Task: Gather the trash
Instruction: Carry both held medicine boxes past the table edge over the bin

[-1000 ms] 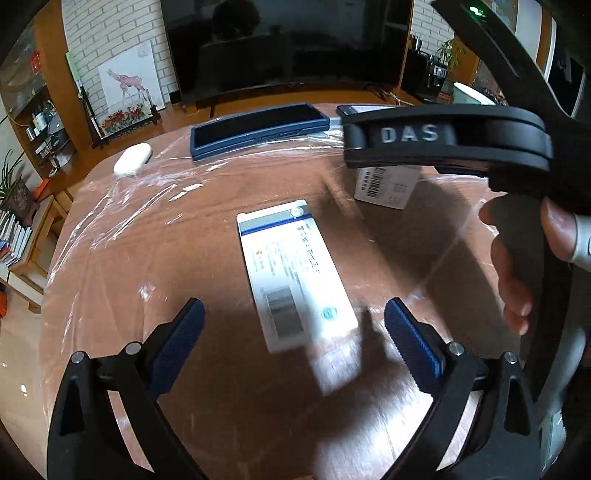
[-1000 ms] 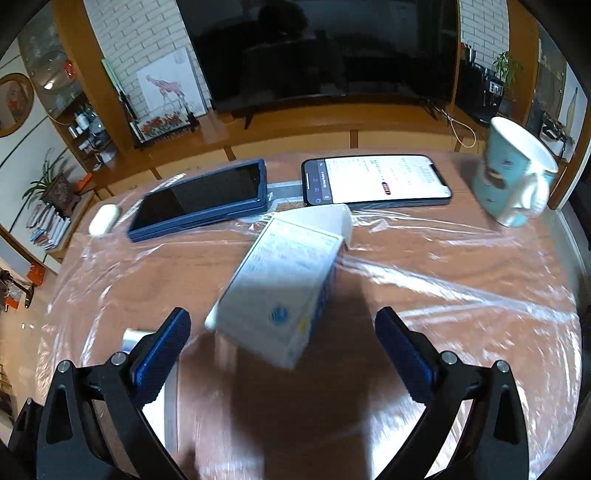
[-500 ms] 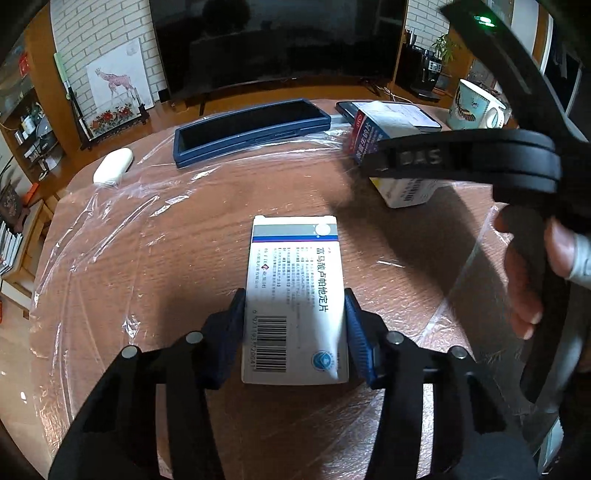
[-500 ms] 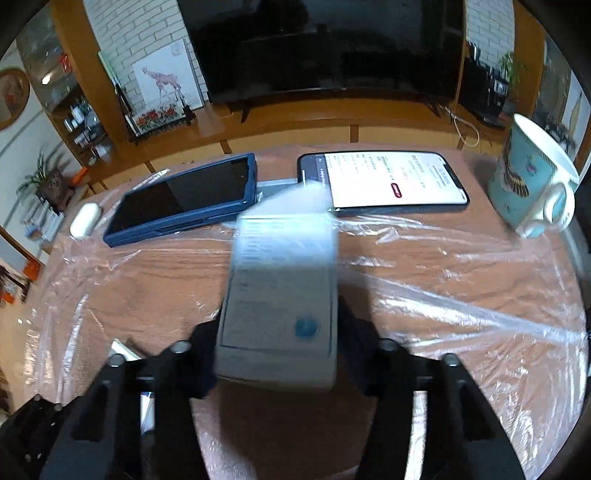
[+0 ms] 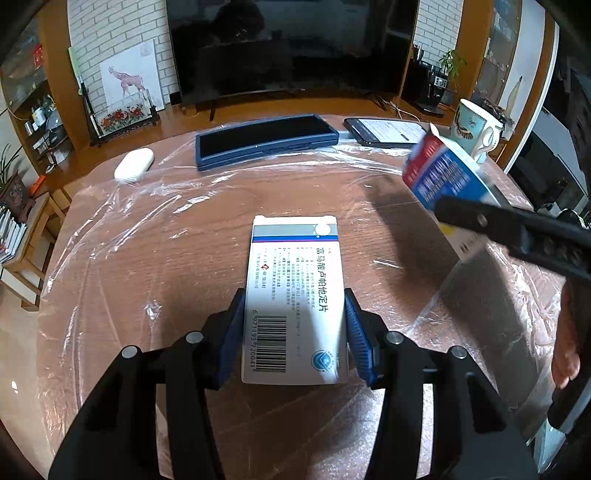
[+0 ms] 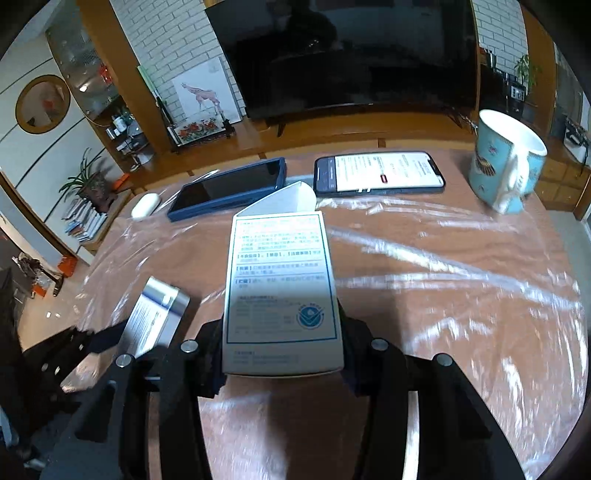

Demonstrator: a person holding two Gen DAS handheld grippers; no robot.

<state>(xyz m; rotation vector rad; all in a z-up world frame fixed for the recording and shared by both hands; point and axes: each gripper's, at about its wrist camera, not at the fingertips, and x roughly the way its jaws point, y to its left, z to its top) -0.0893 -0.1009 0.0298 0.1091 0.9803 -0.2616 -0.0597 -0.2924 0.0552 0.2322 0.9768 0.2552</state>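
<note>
Both boxes lifted since; flat box [image 5: 295,299] lengthwise along left jaws.

Home living room, big television [image 5: 288,48] on wooden stand, brick wall [image 5: 110,33], houseplants [image 6: 86,182]

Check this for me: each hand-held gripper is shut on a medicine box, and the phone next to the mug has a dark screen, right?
Not quite. The phone beside the mug has a lit screen showing text, as the right wrist view shows. Each hand-held gripper is indeed shut on a medicine box.
</note>
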